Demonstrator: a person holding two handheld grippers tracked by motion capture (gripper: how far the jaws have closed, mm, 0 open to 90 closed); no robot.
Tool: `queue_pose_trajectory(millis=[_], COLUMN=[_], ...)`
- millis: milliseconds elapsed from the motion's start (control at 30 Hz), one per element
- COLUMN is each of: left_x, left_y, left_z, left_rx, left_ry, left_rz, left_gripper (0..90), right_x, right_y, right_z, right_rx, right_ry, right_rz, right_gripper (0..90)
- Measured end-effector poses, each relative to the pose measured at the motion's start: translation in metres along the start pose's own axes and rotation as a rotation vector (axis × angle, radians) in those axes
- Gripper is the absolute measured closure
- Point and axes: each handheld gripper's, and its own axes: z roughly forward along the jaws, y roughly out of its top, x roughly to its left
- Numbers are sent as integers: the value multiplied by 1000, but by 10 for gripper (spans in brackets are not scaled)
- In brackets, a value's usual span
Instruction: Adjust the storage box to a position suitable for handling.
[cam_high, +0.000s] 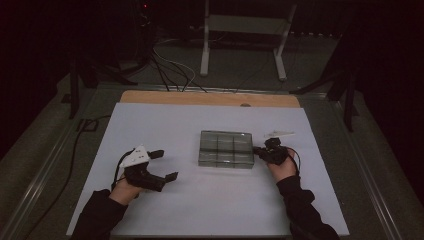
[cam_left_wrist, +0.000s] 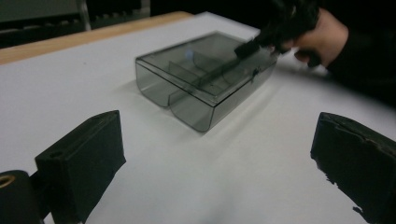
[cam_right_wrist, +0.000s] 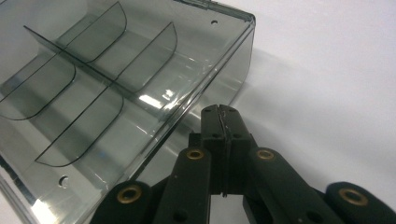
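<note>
A smoky clear box (cam_high: 225, 149) with inner dividers sits in the middle of the white sheet (cam_high: 200, 205), lid down. My right gripper (cam_high: 257, 149) is at the box's right side. Its jaws are pressed together with nothing between them, and the tips (cam_right_wrist: 219, 112) are right at the box's (cam_right_wrist: 93, 93) rim; I cannot tell if they touch it. My left gripper (cam_high: 166, 165) is well to the left of the box, jaws wide apart and empty. In the left gripper view the box (cam_left_wrist: 205, 79) lies ahead of the left gripper (cam_left_wrist: 219, 158), with the right gripper (cam_left_wrist: 252, 45) at its far corner.
The white sheet covers a wooden tabletop whose bare edge (cam_high: 210, 98) shows at the back. Beyond the table a metal stand (cam_high: 245, 30) and cables (cam_high: 170, 67) are on the dark floor. Bare sheet lies in front of and behind the box.
</note>
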Motion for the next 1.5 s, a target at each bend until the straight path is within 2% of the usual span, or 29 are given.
queue_pose_trajectory(millis=[67, 100, 133, 300, 367, 500, 567, 633, 667, 767, 833, 900, 967, 1067, 1167, 1300, 1400, 1500], left_x=[1, 4, 5, 13, 15, 20, 22, 23, 24, 27, 30, 34, 37, 43, 49, 53, 53, 53], left_y=[2, 4, 4, 3, 4, 6, 7, 7, 7, 8, 7, 6, 5, 3, 0, -3, -4, -4], left_z=[4, 14, 18, 30, 32, 33, 32, 31, 30, 29, 28, 28, 29, 33, 37, 45, 51, 55], left_rx=[15, 50, 66, 91, 88, 80, 78, 91, 86, 82, 89, 95, 125, 170, 214, 275, 299, 313], left_ry=[9, -5, -7, -11, -27, -42, -39, -12, -5, 29, 73, 94, 131, 155, 168, 174, 175, 165], left_rz=[-6, -39, -52, -84, -86, -114, -110, -81, -84, -100, -114, -137, -151, -187, -231, -223, -232, -227], left_gripper=[44, 44, 51, 64, 67, 71, 81, 102, 115, 195, 304, 441, 556, 675, 764, 816, 884, 900], right_x=[2, 4, 9, 19, 22, 30, 35, 39, 38, 30, 25, 21, 18, 15, 12, 9, 8, 8], right_y=[1, 2, 4, 8, 11, 16, 19, 22, 23, 29, 34, 38, 43, 49, 55, 60, 61, 62], right_z=[1, 3, 6, 14, 18, 25, 29, 32, 33, 39, 42, 46, 49, 53, 56, 62, 65, 68], right_rx=[1, 2, 4, 5, 11, 14, 16, 23, 26, 34, 40, 37, 31, 22, 13, 10, 9, 11], right_ry=[3, 3, 16, 39, 46, 67, 96, 86, 78, 56, 42, 41, 32, 25, 19, 16, 15, 16], right_rz=[-6, -10, -17, -37, -44, -45, -56, -91, -105, -93, -83, -70, -63, -49, -37, -30, -20, -15], right_gripper=[900, 900, 900, 900, 900, 900, 900, 892, 885, 898, 900, 900, 900, 900, 900, 900, 900, 900])
